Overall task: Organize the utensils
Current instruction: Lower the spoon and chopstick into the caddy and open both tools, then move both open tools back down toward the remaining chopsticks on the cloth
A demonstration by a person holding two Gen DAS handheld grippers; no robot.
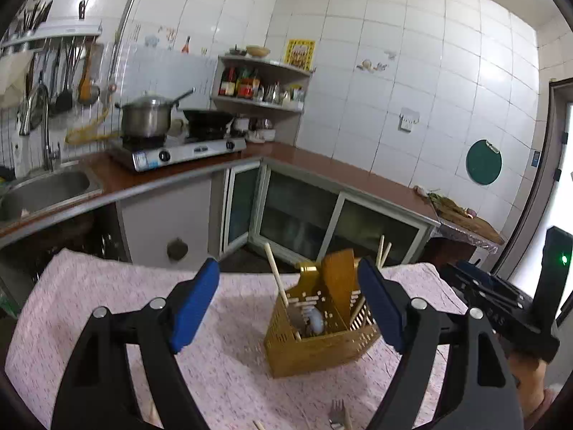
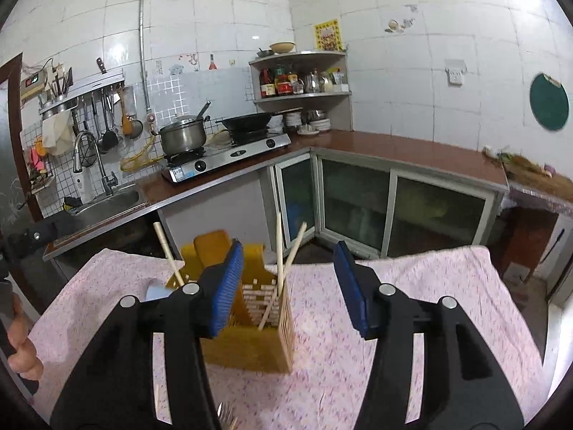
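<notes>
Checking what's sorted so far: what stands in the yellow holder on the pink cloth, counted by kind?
Chopsticks: 3
Yellow spatula: 1
Pale spoon: 1
Total: 5

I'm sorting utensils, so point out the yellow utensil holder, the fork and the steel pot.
yellow utensil holder point(image 1: 315, 353): left wrist view, front wall.
fork point(image 1: 336, 414): left wrist view, tines at the bottom edge.
steel pot point(image 2: 183, 138): right wrist view, side wall.
</notes>
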